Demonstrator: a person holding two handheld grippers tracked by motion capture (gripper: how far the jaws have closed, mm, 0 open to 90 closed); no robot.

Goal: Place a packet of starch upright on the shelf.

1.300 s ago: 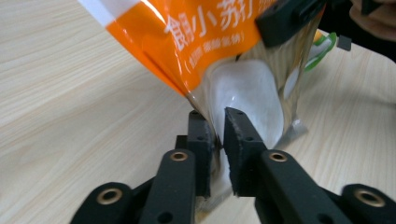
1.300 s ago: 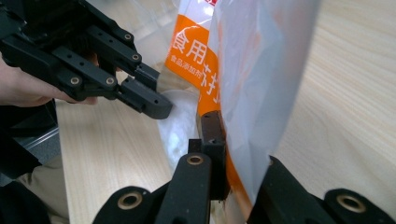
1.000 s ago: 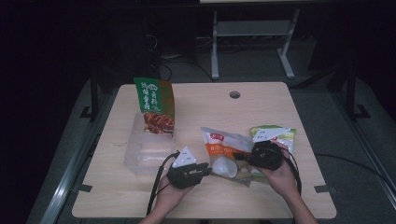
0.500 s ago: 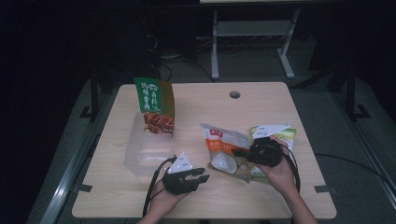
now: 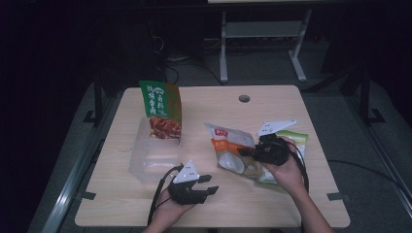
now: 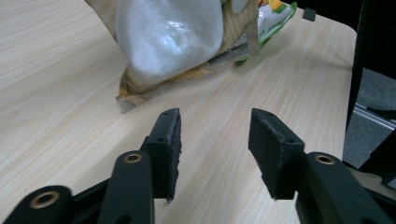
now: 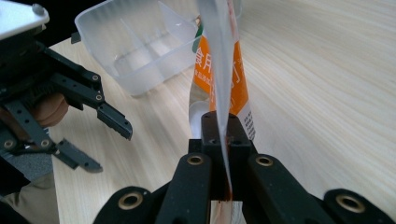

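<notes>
Orange snack pouch (image 5: pixel 232 150) is lying near the middle of the bench (image 5: pixel 272 204), its edge pinched flat by the right gripper (image 7: pixel 219 140), whose fingers are clamping together on the film. It is looking light, soft and slippery, so the sealed rim is seeming the safest hold. Left gripper (image 6: pixel 215 140) is hovering nearby, fingers just opening with nothing between them; open room is lying toward the clear tub (image 5: pixel 155 158).
</notes>
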